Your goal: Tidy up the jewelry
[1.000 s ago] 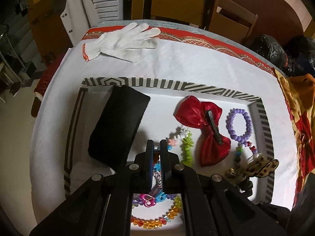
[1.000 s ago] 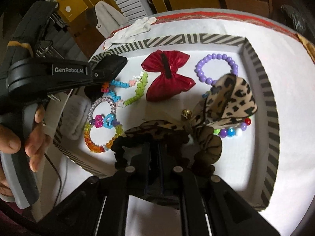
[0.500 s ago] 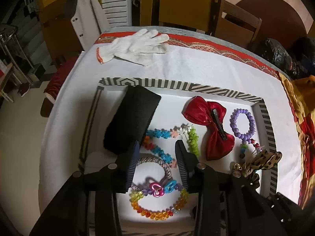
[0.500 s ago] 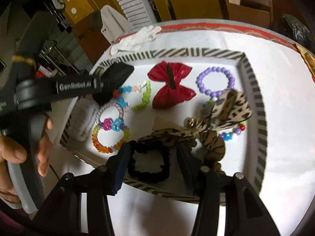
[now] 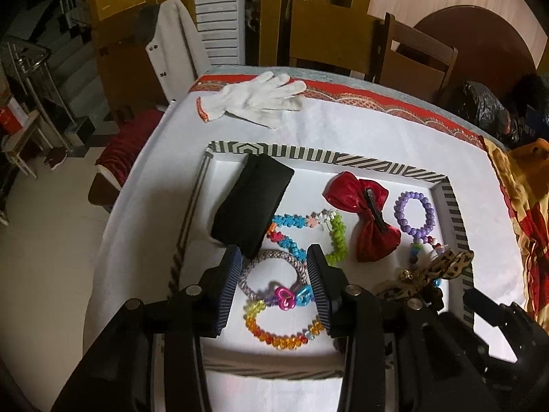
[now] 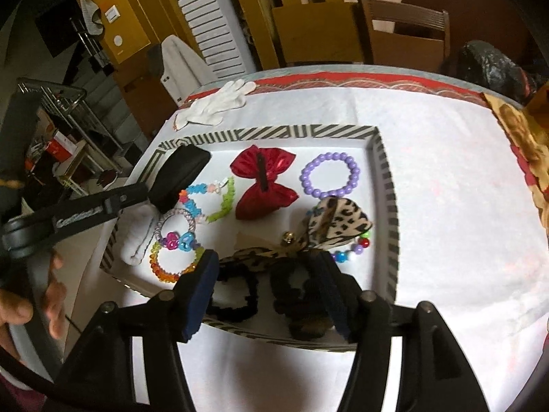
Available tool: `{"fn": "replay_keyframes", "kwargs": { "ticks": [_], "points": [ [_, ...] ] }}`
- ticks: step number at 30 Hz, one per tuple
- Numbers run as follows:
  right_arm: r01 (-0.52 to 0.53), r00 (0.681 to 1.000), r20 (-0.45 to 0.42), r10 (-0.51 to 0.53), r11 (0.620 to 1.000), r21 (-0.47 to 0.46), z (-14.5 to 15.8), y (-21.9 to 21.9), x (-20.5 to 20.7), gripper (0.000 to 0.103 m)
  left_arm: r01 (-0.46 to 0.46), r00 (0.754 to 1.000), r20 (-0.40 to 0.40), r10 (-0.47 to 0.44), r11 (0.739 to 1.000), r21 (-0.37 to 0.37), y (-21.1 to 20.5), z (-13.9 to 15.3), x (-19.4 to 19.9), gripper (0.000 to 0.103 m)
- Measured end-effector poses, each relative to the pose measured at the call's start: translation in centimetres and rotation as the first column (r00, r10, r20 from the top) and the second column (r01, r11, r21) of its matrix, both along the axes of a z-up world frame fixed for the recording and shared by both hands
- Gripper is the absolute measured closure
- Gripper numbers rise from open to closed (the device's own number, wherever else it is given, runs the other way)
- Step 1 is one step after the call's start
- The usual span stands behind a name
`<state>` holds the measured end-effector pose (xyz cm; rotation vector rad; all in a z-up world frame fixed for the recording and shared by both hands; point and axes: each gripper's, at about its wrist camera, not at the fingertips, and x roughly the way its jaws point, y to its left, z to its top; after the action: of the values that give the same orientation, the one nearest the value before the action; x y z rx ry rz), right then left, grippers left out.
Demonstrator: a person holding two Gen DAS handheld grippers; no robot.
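Listing the striped tray [image 5: 456, 206], left to right: flat black fabric pad [image 5: 252, 202]; glittery braided bracelet [image 5: 271, 267] over an amber bead ring [image 5: 281, 338]; crinkled red satin bow [image 5: 360, 221]; smooth purple bead bracelet [image 5: 413, 214]; leopard-print bow [image 6: 338, 225]; black ruffled scrunchies [image 6: 236, 292]. Everything lies inside, so sorting looks nearly done. My left gripper [image 5: 274, 295] gapes wide, empty; my right gripper [image 6: 267, 295] is opening, pads clear of the scrunchies.
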<state>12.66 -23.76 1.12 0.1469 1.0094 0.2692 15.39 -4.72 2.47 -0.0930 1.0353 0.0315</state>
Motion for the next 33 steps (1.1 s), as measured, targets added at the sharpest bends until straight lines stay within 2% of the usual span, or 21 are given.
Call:
{"fn": "replay_keyframes", "kwargs": {
  "ticks": [14, 25, 33],
  "points": [
    [0.009, 0.998, 0.059, -0.007, 0.999, -0.032, 2.0, 0.1, -2.6, 0.033, -0.022, 0.999, 0.027, 0.022, 1.0, 0.017, 0.2, 1.2, -5.3, 0.058],
    [0.002, 0.992, 0.127, 0.005, 0.998, -0.056, 5.0, -0.1, -6.0, 0.029, -0.031, 0.993, 0.119, 0.025, 0.998, 0.051, -1.1, 4.7, -10.2, 0.058],
    [0.005, 0.986, 0.168, 0.006, 0.998, -0.065, 7.0, -0.9, -8.3, 0.028, -0.037, 0.989, 0.145, 0.032, 0.999, 0.034, -1.9, 5.9, -12.5, 0.058]
  ]
}}
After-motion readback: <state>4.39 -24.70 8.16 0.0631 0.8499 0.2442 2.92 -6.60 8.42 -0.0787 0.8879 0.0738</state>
